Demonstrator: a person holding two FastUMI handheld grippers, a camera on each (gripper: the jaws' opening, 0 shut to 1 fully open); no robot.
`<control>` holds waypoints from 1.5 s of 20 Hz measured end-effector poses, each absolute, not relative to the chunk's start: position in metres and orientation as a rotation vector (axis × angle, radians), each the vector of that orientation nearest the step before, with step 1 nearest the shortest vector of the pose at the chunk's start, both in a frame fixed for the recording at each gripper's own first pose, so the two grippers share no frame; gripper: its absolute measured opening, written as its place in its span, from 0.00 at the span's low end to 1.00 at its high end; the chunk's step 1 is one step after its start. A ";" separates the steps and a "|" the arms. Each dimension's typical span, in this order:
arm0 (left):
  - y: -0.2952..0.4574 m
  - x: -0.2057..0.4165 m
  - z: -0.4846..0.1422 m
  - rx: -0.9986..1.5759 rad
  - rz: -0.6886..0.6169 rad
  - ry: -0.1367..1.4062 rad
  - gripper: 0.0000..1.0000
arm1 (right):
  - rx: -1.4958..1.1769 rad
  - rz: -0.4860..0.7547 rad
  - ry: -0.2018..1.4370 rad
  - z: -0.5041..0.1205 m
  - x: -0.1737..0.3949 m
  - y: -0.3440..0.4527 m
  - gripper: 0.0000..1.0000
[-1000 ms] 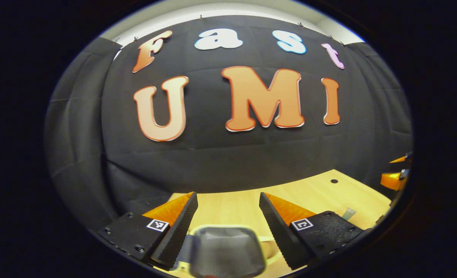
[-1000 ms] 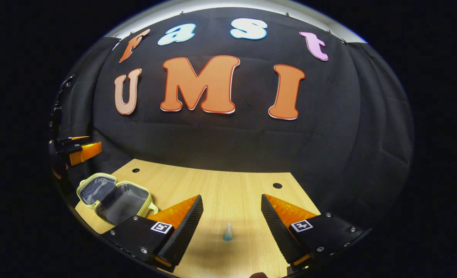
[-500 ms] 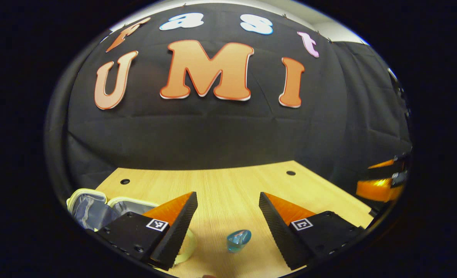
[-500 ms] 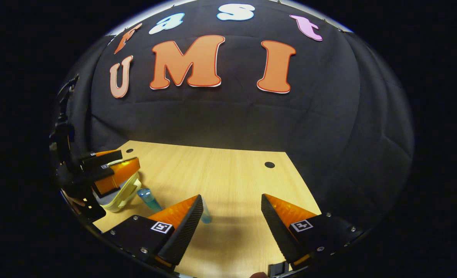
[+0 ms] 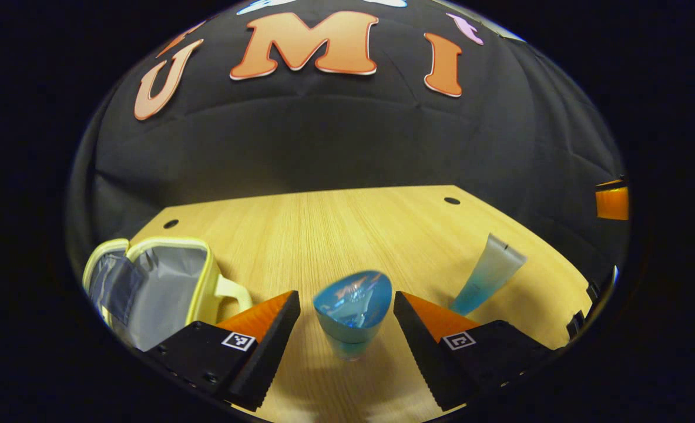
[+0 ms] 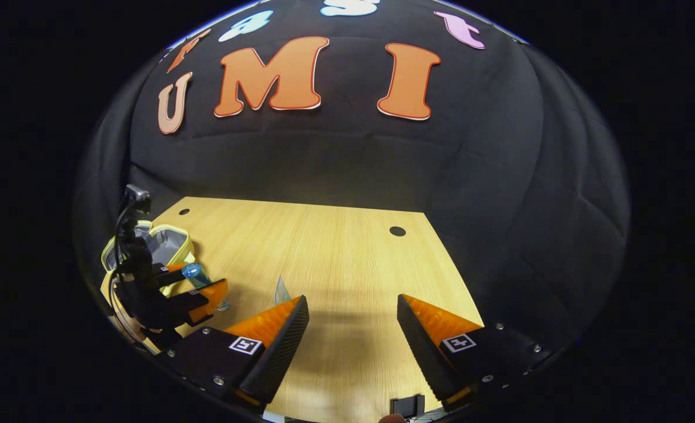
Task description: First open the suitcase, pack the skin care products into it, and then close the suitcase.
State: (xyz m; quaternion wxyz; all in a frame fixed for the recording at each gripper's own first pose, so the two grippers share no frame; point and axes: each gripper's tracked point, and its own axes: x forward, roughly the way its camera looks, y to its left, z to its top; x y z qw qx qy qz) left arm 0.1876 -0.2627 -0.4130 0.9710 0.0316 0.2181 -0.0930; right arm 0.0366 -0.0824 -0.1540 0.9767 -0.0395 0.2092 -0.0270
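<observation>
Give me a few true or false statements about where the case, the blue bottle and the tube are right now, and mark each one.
1. The yellow case lies open on the table. True.
2. The blue bottle stands between the left hand-held gripper fingers. True.
3. The tube is inside the case. False: it is on the table, right of the bottle.
4. The right hand-held gripper holds the tube. False: its jaws are open on nothing.

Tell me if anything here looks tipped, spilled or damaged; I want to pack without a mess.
Nothing stands out. The suitcase lies open on the table, its lining bare. The blue bottle stands upright between the open left tongs, untouched, and the tube lies flat beside them. No spill shows.
</observation>
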 end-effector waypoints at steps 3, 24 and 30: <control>-0.261 0.192 -0.428 0.040 -0.170 0.463 0.96 | -0.074 -0.060 0.445 -0.163 0.036 -0.082 0.96; -0.232 0.071 -0.312 -0.089 -0.237 0.573 0.48 | -0.061 0.220 0.643 -0.269 0.084 0.024 0.96; -0.179 0.038 -0.299 -0.097 -0.112 0.564 0.48 | -0.113 0.220 0.721 -0.307 0.111 0.026 0.94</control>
